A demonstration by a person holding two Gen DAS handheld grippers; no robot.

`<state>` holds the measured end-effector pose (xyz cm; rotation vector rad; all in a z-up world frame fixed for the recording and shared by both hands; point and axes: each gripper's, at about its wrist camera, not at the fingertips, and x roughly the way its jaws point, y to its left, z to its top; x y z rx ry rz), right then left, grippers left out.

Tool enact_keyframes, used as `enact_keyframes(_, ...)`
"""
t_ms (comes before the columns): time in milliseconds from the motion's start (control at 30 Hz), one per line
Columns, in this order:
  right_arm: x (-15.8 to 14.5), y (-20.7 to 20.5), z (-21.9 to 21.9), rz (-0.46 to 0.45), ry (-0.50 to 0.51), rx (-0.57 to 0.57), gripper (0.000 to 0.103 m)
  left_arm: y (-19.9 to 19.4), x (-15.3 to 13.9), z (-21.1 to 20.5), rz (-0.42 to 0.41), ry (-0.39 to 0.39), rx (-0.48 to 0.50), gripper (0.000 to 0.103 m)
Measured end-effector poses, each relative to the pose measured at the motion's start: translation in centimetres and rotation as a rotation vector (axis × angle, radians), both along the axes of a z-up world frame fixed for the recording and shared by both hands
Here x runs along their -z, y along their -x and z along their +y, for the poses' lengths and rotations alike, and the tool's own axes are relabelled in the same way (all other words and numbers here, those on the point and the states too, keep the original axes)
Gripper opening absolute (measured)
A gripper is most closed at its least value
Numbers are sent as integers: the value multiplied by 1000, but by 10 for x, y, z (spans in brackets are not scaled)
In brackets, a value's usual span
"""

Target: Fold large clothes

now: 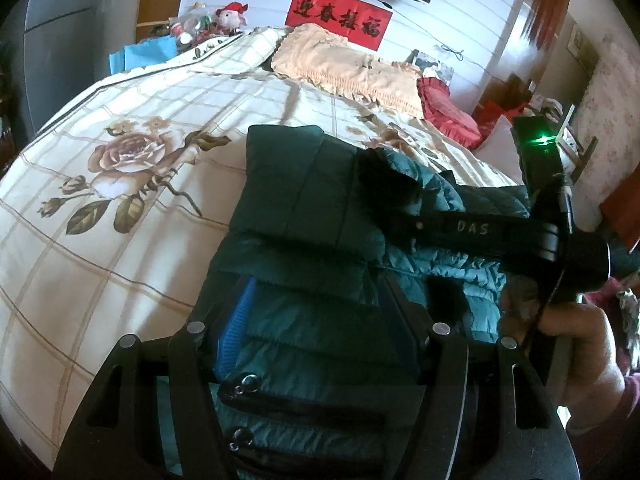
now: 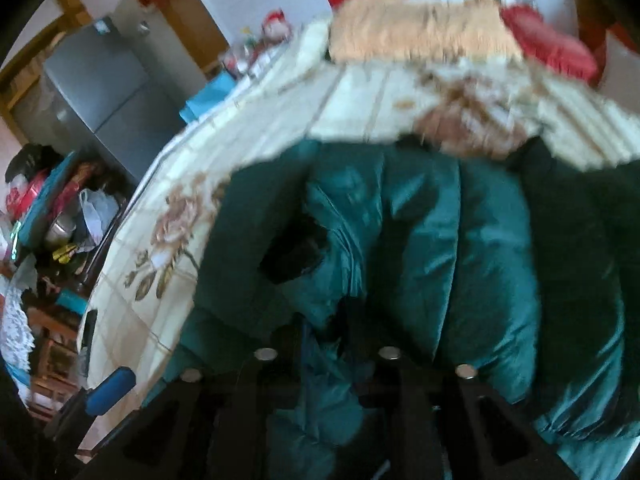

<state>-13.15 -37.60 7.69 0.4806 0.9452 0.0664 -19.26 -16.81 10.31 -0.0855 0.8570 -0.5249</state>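
Note:
A dark teal quilted down jacket [image 1: 312,216] lies on the bed, partly folded over itself, with a blue lining edge [image 1: 236,320] near me. My left gripper [image 1: 316,300] is open, its two fingers straddling the jacket's hem and snap placket. The right gripper's body [image 1: 480,236] reaches in from the right over the jacket in the left wrist view. In the blurred right wrist view, my right gripper [image 2: 324,316] appears shut on a fold of the teal jacket [image 2: 420,240], which bunches between its fingers.
The bed carries a cream floral quilt [image 1: 120,184]. A beige frilled pillow [image 1: 340,64] and red cushion [image 1: 448,108] lie at the head. A grey cabinet [image 2: 100,92] and cluttered shelf [image 2: 48,216] stand left of the bed. A red banner [image 1: 340,12] hangs on the wall.

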Motion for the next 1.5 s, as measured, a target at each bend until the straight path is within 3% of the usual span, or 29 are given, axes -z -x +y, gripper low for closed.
enact_keyframes(100,-11,8,-1,-36,-23,-5,58,-3,1,1,15,27,4,63)
enact_keyframes(133,-17,12,-2,-44,-16,-3,59,-5,1,0,22,33,5,63)
enact_keyframes(300,-47,37,-28,-88,-1,66,60,-14,2,-11,72,97,26,64)
enact_keyframes(400,-65,53,-47,-108,15,118,61,-25,-2,-26,95,144,40,78)
enact_keyframes(467,-77,68,-61,-132,16,140,64,-36,-4,-37,99,166,44,79)
enact_keyframes(767,-93,122,-125,-152,66,278,67,-82,18,-89,183,110,9,79)
enact_keyframes(800,-93,128,-134,-152,66,300,67,-84,19,-90,187,134,4,75)
enact_keyframes(933,-90,144,-160,-135,76,369,67,-91,13,-95,176,156,17,22)
enact_keyframes(1000,-87,148,-166,-123,89,389,67,-94,6,-96,171,176,29,19)
enact_keyframes(1267,-67,140,-168,-96,73,391,67,-88,-44,-62,-11,150,27,14)
enact_keyframes(1367,-60,129,-158,-91,88,358,67,-91,-34,-47,-21,113,-2,14)
enact_keyframes(1500,-35,107,-140,-43,127,322,67,-105,5,-42,45,51,-42,13)
